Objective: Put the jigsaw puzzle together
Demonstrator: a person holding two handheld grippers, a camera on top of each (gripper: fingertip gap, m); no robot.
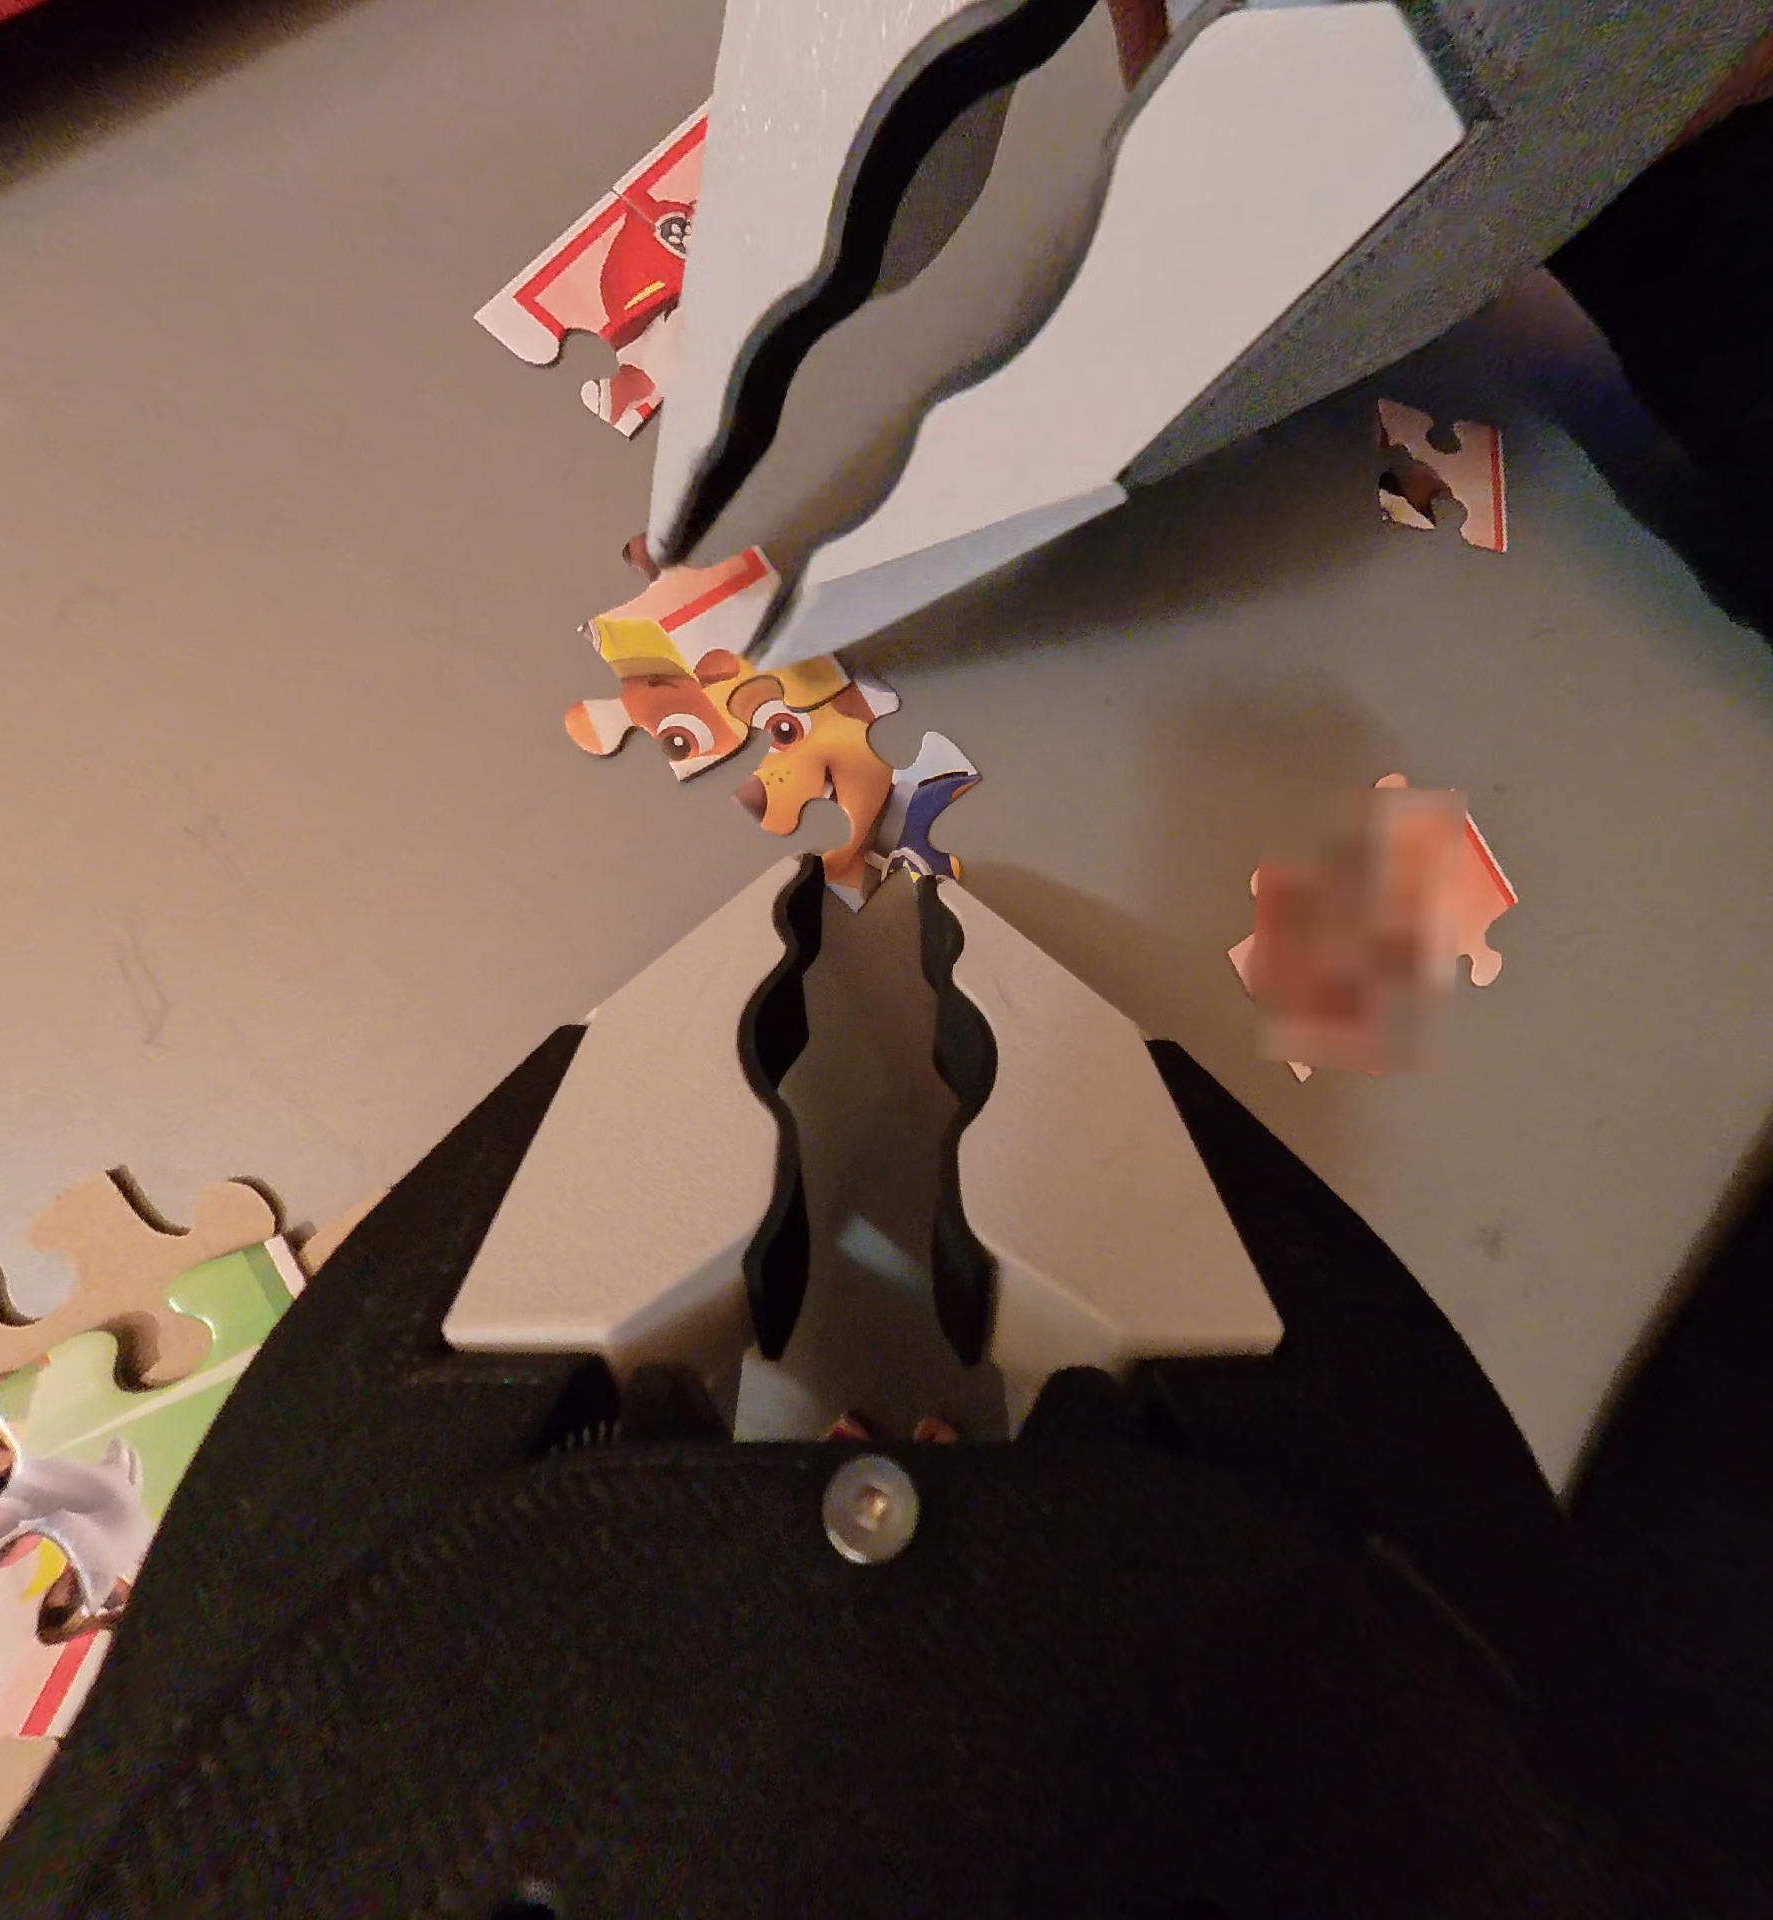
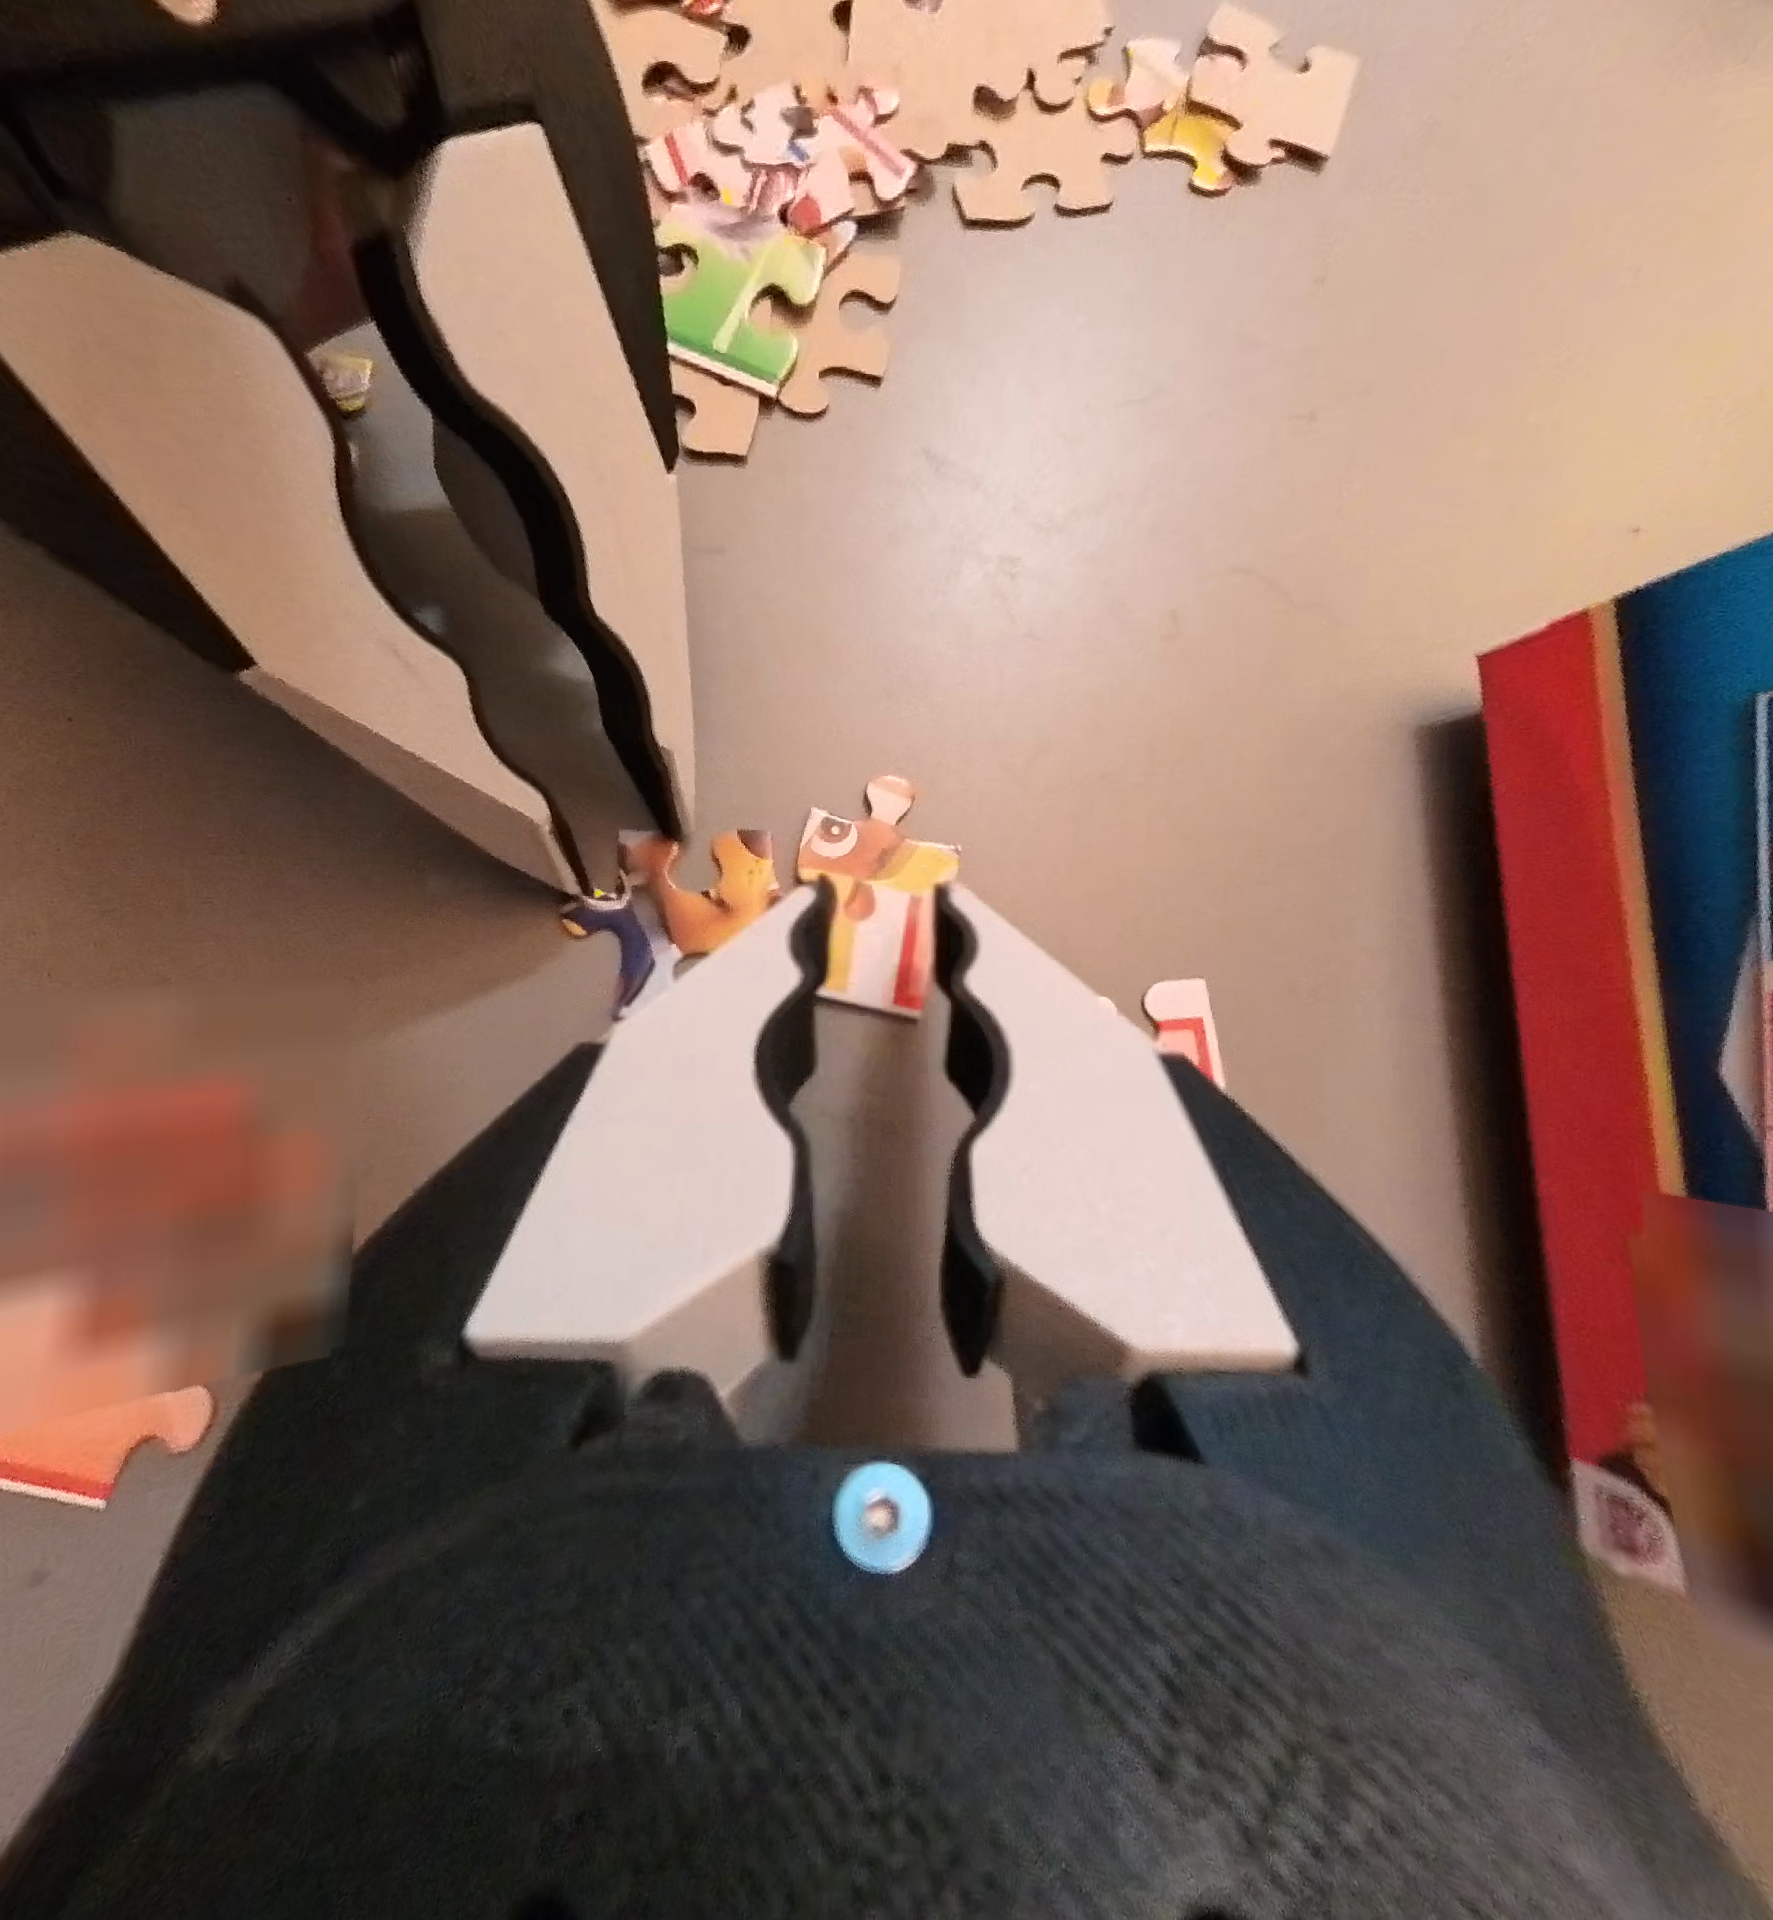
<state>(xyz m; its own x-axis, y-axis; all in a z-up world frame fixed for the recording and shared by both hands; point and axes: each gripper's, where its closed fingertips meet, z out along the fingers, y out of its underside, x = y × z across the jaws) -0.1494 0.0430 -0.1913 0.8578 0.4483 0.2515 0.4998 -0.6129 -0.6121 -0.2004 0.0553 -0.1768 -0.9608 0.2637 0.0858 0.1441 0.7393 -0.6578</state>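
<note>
Two cartoon-dog puzzle pieces lie flat on the grey table (image 1: pixel 238 727), edge to edge. My left gripper (image 1: pixel 866 883) is open. Its fingertips (image 1: pixel 809 883) sit over the near corner of the orange dog-face piece (image 1: pixel 820 769), which reaches out past the right tip, so the pads do not clamp it. My right gripper (image 2: pixel 877 899) is open and comes in from the top of the left wrist view (image 1: pixel 721 597). Its tips straddle the piece with a yellow helmet and red stripe (image 2: pixel 877 862), which also shows in the left wrist view (image 1: pixel 674 665). The left gripper (image 2: pixel 622 862) and the dog-face piece (image 2: pixel 716 894) both show in the right wrist view.
A heap of loose pieces (image 2: pixel 861 156), several face down, also shows at the lower left of the left wrist view (image 1: pixel 82 1403). Single pieces lie around (image 1: pixel 612 270) (image 1: pixel 1443 478) (image 1: pixel 1370 935) (image 2: pixel 1188 1029). A colourful puzzle box (image 2: pixel 1640 935) stands at the right. One gripper's finger ends stand about 6 cm off the other's.
</note>
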